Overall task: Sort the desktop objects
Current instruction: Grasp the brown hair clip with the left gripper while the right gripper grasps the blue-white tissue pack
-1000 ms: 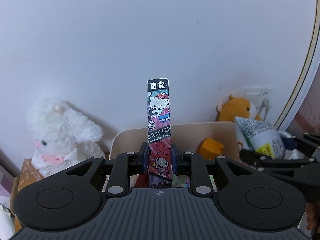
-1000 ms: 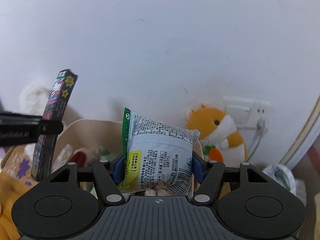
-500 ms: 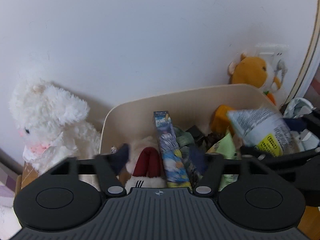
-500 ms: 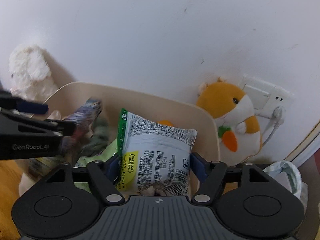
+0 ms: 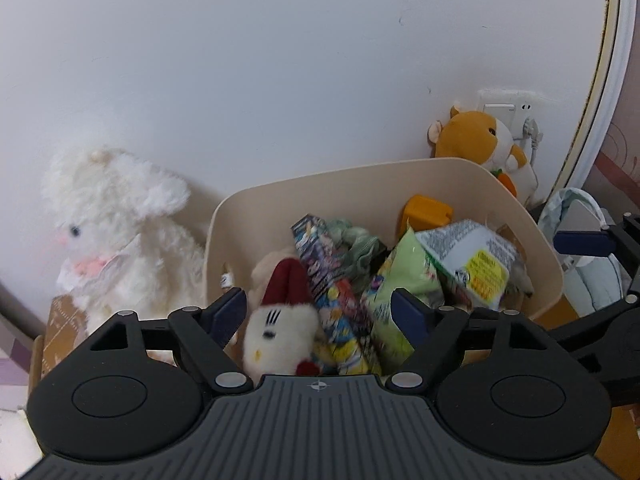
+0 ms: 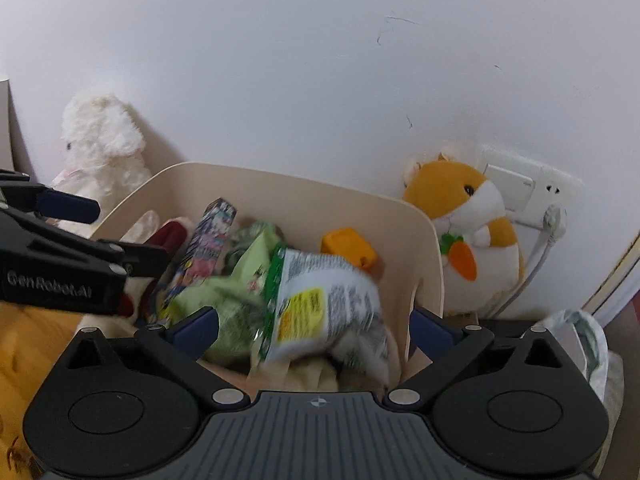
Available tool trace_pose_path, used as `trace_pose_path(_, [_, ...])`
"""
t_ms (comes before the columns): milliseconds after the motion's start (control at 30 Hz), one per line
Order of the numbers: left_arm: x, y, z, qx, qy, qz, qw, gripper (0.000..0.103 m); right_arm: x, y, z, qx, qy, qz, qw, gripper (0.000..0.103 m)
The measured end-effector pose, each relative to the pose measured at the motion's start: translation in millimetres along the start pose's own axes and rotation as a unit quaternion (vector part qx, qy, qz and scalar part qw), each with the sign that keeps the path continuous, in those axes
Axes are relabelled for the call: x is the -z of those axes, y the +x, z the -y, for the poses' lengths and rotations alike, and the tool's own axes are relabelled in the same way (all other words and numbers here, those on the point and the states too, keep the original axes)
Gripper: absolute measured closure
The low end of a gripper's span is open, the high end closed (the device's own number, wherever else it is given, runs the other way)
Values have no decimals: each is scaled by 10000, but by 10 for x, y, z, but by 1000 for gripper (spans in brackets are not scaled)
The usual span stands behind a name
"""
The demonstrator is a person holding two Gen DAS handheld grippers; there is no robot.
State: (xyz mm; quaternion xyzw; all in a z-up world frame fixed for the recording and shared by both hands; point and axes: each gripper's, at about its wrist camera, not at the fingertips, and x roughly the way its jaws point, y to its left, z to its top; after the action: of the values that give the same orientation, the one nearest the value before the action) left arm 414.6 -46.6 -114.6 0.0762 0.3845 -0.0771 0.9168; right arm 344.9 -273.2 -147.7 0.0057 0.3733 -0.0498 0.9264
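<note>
Snack bag (image 6: 320, 308) dropped into bin (image 6: 430, 240), hamster plush (image 6: 472, 232) behind

— How does your light look?
— Soft and even on the white wall (image 5: 280, 60), with no glare; you get only a faint shadow beside the white plush (image 5: 116, 232).
— Anything blurred?
— Yes, your snack packet (image 6: 320, 308) is smeared by motion, and the long printed box (image 5: 332, 288) is smeared too.
— And your edges?
— The fisheye bends the door frame (image 5: 600, 100), and your corners go dark.
</note>
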Motion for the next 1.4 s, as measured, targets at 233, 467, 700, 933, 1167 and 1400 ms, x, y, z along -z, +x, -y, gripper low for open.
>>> trace_pose_path(233, [396,-412,-212,5,-172,-93,9998,21,349,-310,-160,-378,-56,-98,9992,0])
trace_pose_path(467, [1024,-641,-467,-125,-202,-563,9981,21,720,-421,-503,-725,-386,-440,9956,0])
trace_pose_path(700, [1581,-773,-704,-135,-376,-981,9944,21,956,-385,-838,-1142,-743,-734,9879,0])
trace_pose_path(933, [2043,-755,-790,21,-474,-1426,9887,21,1078,-217,-1117,-1506,-1016,-974,9785,0])
trace_pose_path(1167, [2270,-620,-725,-69,100,-1576,9874,21,1100,-61,-1382,-1455,-1607,-884,9722,0])
trace_pose_path(1400, [2315,-438,-772,-48,-70,-1584,9873,21,1101,92,-1586,-1440,-1868,-833,9682,0])
